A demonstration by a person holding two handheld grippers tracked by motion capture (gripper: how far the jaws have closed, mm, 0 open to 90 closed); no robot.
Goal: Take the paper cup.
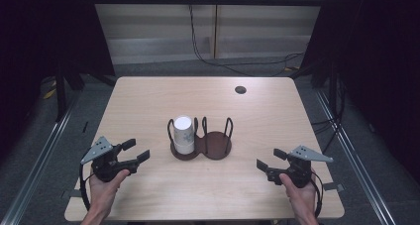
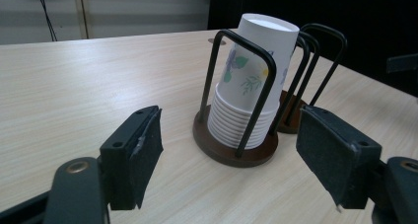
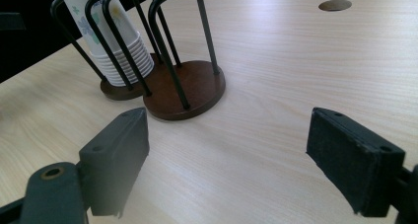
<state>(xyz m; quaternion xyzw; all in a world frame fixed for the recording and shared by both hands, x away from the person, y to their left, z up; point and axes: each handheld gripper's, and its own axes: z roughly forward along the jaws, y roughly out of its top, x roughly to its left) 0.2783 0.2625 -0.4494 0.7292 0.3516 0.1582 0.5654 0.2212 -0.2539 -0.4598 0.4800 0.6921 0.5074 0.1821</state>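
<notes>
Flanking the cup holder (image 1: 202,144) well apart, left hand-held gripper (image 1: 134,152) spread, right hand-held gripper (image 1: 270,159) spread, near table (image 1: 148,96) front edge.

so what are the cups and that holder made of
Cups: likely paper, matte white with a printed floral pattern and thin stacked rims. Holder: a brown round base, perhaps wood or wood-look plastic, with thin black bent loops, probably coated metal wire.

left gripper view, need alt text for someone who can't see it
A stack of white paper cups with a floral print stands upside down in the near ring of a dark two-ring wire holder on a pale wooden table. The open black left tongs frame it from the bottom of the picture, touching nothing. The holder's far ring shows partly behind the stack.
</notes>
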